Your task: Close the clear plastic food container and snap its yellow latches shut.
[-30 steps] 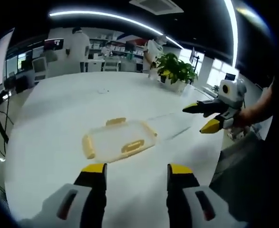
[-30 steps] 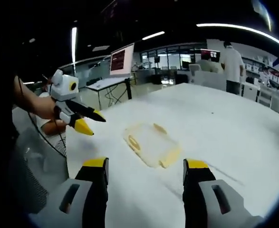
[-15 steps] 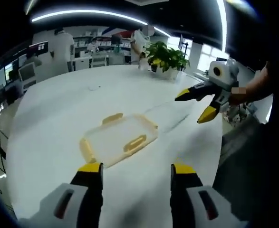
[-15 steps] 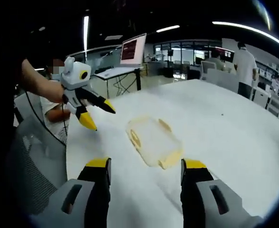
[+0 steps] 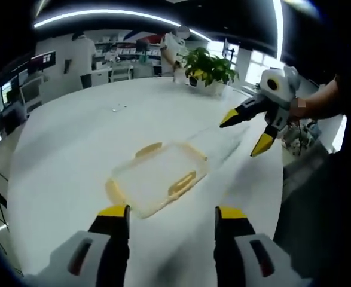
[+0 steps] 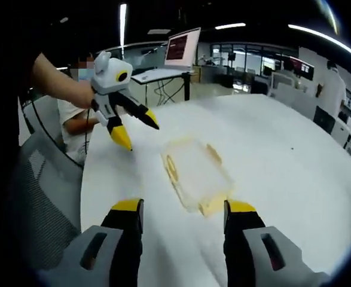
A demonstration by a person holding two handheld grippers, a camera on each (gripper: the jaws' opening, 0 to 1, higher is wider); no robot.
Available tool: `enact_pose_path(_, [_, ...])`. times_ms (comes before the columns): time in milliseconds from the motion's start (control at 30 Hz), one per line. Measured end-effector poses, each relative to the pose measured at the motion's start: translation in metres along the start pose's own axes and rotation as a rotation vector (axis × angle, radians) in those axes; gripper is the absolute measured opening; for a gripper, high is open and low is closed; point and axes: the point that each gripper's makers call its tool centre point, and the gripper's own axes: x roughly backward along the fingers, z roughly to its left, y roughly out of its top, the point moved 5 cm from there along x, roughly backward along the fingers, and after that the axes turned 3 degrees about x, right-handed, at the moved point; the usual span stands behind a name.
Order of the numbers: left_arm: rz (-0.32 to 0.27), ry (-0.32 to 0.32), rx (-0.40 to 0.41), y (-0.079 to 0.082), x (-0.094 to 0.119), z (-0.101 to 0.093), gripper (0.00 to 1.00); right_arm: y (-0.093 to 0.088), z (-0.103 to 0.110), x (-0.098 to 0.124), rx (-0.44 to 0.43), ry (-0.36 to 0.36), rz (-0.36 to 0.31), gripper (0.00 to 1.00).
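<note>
Both pairs of tongs hang in the air with their yellow tips spread wide and nothing between them. Nearest in the left gripper view, the left tongs (image 5: 170, 216) point at the clear food container (image 5: 158, 177), which lies flat on the white bench (image 5: 67, 149) just ahead of the tips and a little to their left. One yellow latch (image 5: 182, 182) sits on the edge closest to those tips; others show at the near-left corner and on the far side. Whether the lid is seated all round I cannot tell. In the right gripper view the right tongs (image 6: 181, 210) have the same container (image 6: 197, 173) just beyond and between their tips.

My worry is the container itself: it looks light and shallow on a smooth bench, so a press on one latch from the side could skate it away or tip its far edge up unless the other tongs brace it. Pressing a latch over an unseated lid could leave it skewed.

Farther off, the two tools converge on one small target and could knock tips. A potted plant (image 5: 210, 67) stands well beyond, out of harm.
</note>
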Motion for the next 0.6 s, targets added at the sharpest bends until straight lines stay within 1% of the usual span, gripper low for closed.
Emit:
enact_pose_path(133, [0.018, -0.006, -0.026, 0.003, -0.003, 0.008, 0.53, 0.000, -0.008, -0.008, 0.015, 0.010, 0.014, 0.53])
enact_pose_path(267, [0.047, -0.015, -0.066, 0.006, -0.008, 0.017, 0.52, 0.001, -0.016, -0.014, 0.009, 0.032, 0.025, 0.54])
enact_pose_path(367, [0.069, -0.027, -0.101, 0.011, -0.013, 0.025, 0.52, 0.001, -0.021, -0.018, 0.042, 0.047, 0.063, 0.51])
enact_pose_path(433, [0.091, -0.029, -0.131, 0.011, -0.016, 0.029, 0.53, 0.001, -0.026, -0.021, 0.052, 0.045, 0.073, 0.51])
enact_pose_path(467, [0.105, -0.024, -0.146, 0.011, -0.018, 0.032, 0.55, 0.002, -0.029, -0.023, 0.052, 0.045, 0.074, 0.51])
enact_pose_path(500, [0.130, -0.030, -0.164, 0.010, -0.020, 0.035, 0.56, 0.003, -0.030, -0.024, 0.047, 0.050, 0.074, 0.51])
enact_pose_path(567, [0.154, -0.055, -0.205, 0.010, -0.023, 0.036, 0.56, 0.003, -0.030, -0.027, 0.032, 0.068, 0.074, 0.50])
enact_pose_path(600, [0.174, -0.056, -0.237, 0.010, -0.024, 0.039, 0.56, 0.001, -0.028, -0.029, 0.033, 0.083, 0.089, 0.50])
